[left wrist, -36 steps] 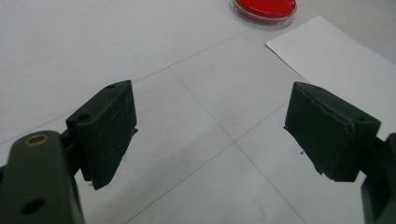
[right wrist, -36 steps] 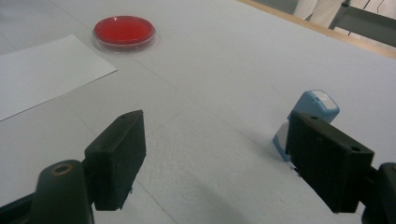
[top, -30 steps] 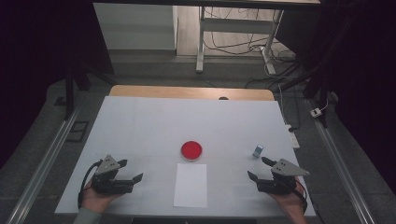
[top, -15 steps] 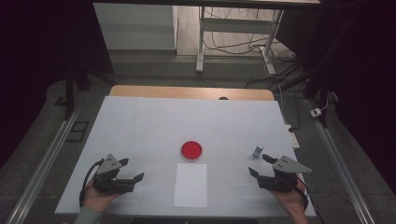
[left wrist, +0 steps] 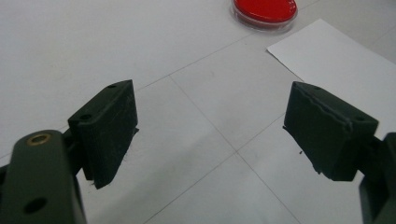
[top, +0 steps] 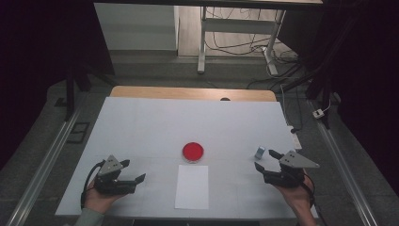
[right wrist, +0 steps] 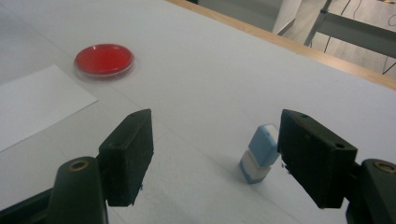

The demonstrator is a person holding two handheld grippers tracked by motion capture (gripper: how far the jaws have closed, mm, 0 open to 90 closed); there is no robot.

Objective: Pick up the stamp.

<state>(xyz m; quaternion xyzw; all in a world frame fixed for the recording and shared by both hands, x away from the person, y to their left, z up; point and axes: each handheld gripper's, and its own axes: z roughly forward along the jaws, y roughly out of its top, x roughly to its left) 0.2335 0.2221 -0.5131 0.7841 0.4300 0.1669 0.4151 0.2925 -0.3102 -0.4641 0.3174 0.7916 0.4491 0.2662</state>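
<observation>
The right gripper (right wrist: pixel 215 154) is held wide open, empty, near the small blue-and-white stamp block (right wrist: pixel 260 152); the left gripper (left wrist: pixel 210 130) likewise.

Red dish (left wrist: pixel 265 10) cut by top edge; stamp (top: pixel 259 152) perhaps too small.

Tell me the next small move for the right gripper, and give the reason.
Probably ease the right gripper forward and a little toward its right jaw, so the small blue and white stamp sits centred between the jaws. The jaws stand wide open with nothing between them, and the stamp stands upright on the table just ahead, close beside the right jaw rather than in the middle of the gap.
</observation>
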